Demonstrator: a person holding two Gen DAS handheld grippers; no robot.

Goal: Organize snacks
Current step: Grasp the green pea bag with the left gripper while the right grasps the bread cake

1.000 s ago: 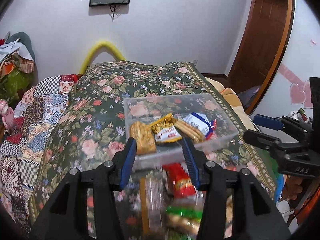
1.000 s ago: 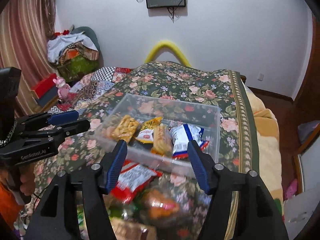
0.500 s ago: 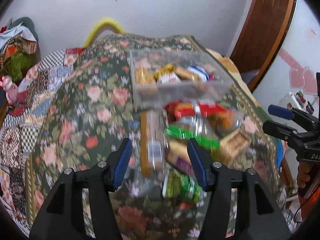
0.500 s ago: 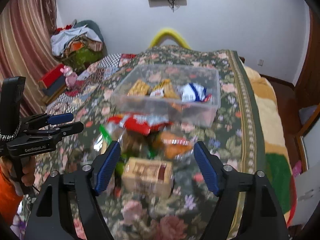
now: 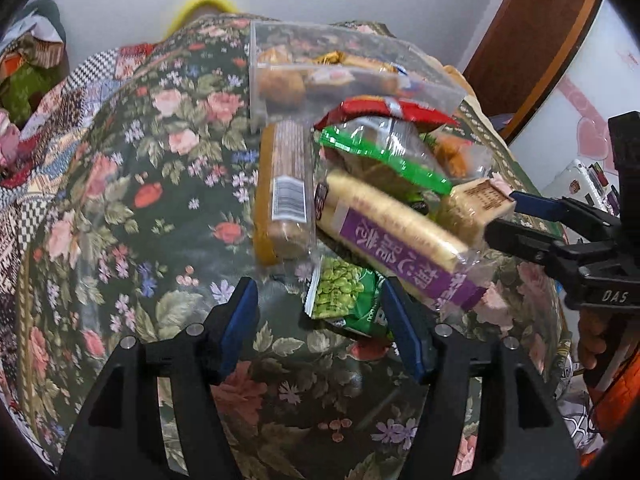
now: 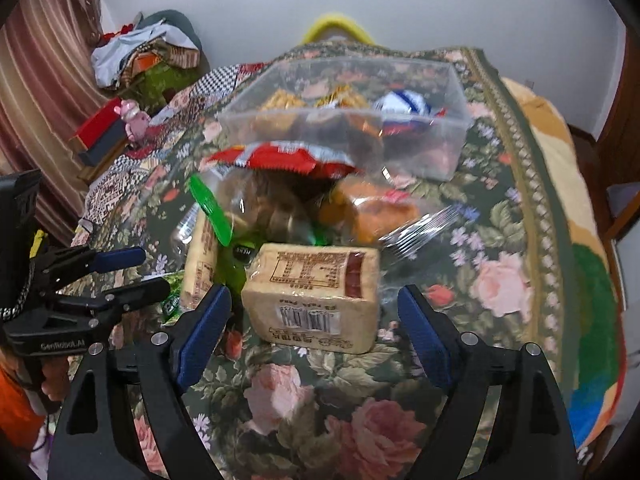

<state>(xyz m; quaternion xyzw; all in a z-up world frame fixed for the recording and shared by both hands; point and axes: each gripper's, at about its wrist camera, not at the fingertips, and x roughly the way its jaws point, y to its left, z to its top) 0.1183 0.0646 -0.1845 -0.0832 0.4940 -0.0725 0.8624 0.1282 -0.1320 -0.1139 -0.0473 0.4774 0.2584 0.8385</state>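
Note:
A pile of snack packs lies on the floral bedspread in front of a clear plastic bin (image 5: pixel 280 32) (image 6: pixel 444 80) that holds several snacks. My left gripper (image 5: pixel 320 304) is open, just above a green pea packet (image 5: pixel 344 296), beside a purple-labelled cracker pack (image 5: pixel 392 228) and a long biscuit sleeve (image 5: pixel 286 188). My right gripper (image 6: pixel 314 312) is open around the near end of a tan biscuit block (image 6: pixel 316 292), not touching it. A red bag (image 6: pixel 280 158) and a clear green-edged bag (image 6: pixel 256 204) lie behind it.
The floral bedspread (image 6: pixel 500 280) has bare room to the right and near side of the pile. A patchwork quilt (image 5: pixel 36 152) covers the left. A wooden door (image 5: pixel 532 32) stands at the right and clutter (image 6: pixel 136 52) at the left wall.
Both grippers have pulled back from the bin and tilted down, so the pile now lies right at the fingertips. Both stayed open.

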